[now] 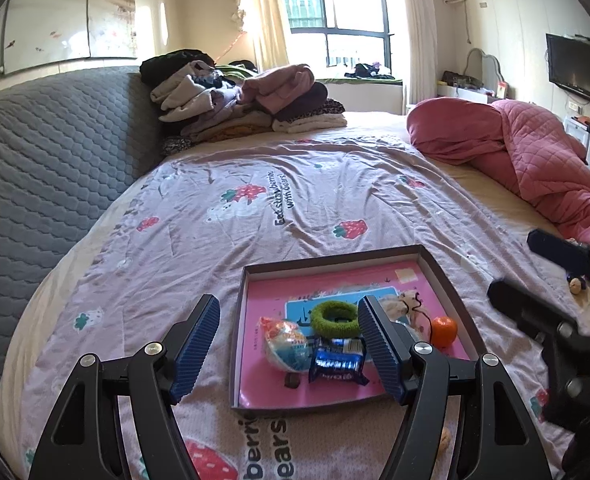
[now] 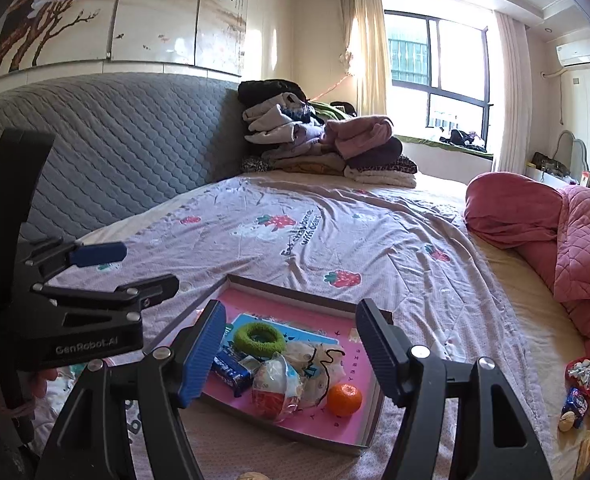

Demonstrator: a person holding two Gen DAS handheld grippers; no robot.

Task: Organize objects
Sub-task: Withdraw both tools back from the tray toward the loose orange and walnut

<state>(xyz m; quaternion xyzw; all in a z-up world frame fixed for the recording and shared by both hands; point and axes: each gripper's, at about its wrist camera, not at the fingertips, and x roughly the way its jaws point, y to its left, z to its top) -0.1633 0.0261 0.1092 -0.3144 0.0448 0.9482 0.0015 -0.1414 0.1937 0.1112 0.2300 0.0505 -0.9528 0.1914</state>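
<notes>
On the bed, the tray (image 1: 251, 320) holds what I judge is already sorted: green ring (image 1: 333, 319), orange (image 1: 443, 331), egg (image 1: 285, 344), blue packet (image 1: 337, 362) and pouch (image 2: 321, 364). My left gripper (image 1: 291, 348) and right gripper (image 2: 291, 356) both hang above it, fingers wide, holding nothing. More small items (image 2: 579, 392) lie well apart at the bed's right edge, probably next; they are too small and distorted to identify, and the frame edge cuts some off.

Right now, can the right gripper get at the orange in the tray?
Probably yes. The right gripper is open and empty above the tray, and the orange lies apart near its right edge, with nothing on top.
</notes>
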